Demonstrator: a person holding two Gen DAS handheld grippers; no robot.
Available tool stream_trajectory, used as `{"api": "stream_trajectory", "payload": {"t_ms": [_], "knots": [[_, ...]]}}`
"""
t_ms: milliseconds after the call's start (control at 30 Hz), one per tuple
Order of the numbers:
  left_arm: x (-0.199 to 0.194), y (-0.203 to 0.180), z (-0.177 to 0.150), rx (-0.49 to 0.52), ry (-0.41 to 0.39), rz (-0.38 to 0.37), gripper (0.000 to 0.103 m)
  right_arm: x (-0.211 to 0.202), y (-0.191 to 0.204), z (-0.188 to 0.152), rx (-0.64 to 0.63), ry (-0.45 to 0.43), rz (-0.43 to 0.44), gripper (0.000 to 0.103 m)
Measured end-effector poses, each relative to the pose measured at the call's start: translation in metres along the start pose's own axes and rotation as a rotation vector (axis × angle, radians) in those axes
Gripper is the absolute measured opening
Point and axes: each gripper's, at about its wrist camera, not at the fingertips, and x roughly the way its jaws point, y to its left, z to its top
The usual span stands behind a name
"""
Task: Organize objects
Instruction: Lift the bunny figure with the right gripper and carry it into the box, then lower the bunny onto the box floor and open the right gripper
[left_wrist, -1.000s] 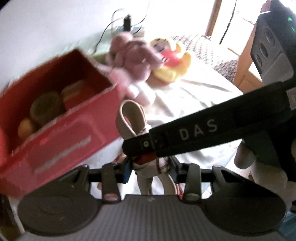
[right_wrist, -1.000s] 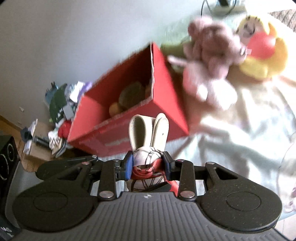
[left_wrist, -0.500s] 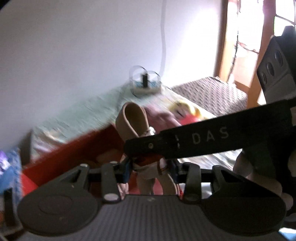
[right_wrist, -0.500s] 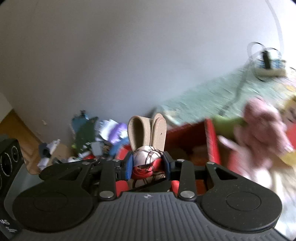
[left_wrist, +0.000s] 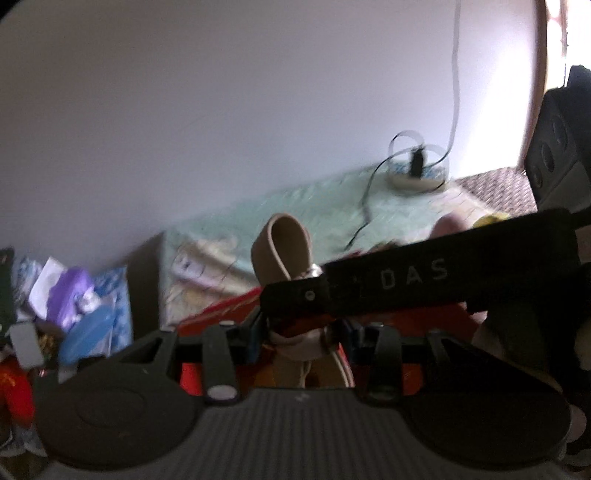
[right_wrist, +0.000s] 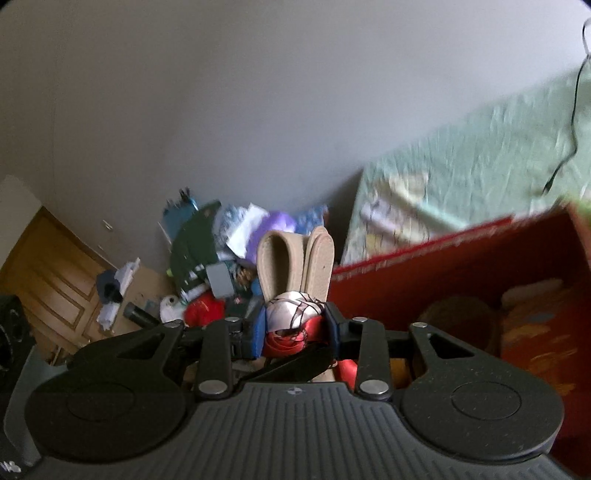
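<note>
Beige rabbit toy (right_wrist: 295, 314) is pinched by the right tongs (right_wrist: 295, 326), near the red box's (right_wrist: 461, 266) left rim. Left tongs (left_wrist: 301, 338) pinch the toy too, above the bed (left_wrist: 314, 206).

Both views now tilted upward versus a second ago; grey wall (right_wrist: 258, 110) fills most of each. Red box (right_wrist: 461, 280) now low in frame, at right in right wrist view and mostly behind left gripper (left_wrist: 299, 332) in left wrist view; earlier it sat above the fingers, open top in full sight. Pink plush, formerly just right of red box, now only a sliver (left_wrist: 448, 225) in left wrist view, gone from right. Clutter pile (right_wrist: 221, 258) left of red box now showing in both views.
</note>
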Motion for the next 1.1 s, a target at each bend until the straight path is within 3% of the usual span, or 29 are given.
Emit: {"api": "stream_trajectory", "payload": {"t_ms": [167, 367, 633, 733, 867, 1100], "knots": [[0.031, 0.024, -0.022, -0.008, 0.095, 0.035, 0.044, 0.043, -0.002, -0.011, 0.007, 0.102, -0.055, 0.034], [0.064, 0.043, -0.046, -0.034, 0.209, 0.024, 0.043, 0.072, -0.006, -0.014, 0.027, 0.237, -0.091, 0.034], [0.068, 0.042, -0.059, 0.000, 0.216, 0.044, 0.047, 0.093, -0.012, -0.020, 0.020, 0.371, -0.170, 0.035], [0.067, 0.039, -0.060, 0.022, 0.207, 0.052, 0.047, 0.094, -0.009, -0.021, -0.005, 0.370, -0.175, 0.040], [0.061, 0.038, -0.063, 0.030, 0.186, 0.055, 0.048, 0.088, -0.023, -0.017, 0.082, 0.338, -0.149, 0.042], [0.050, 0.049, -0.062, -0.036, 0.154, 0.026, 0.048, 0.077, -0.025, -0.017, 0.112, 0.263, -0.142, 0.040]]}}
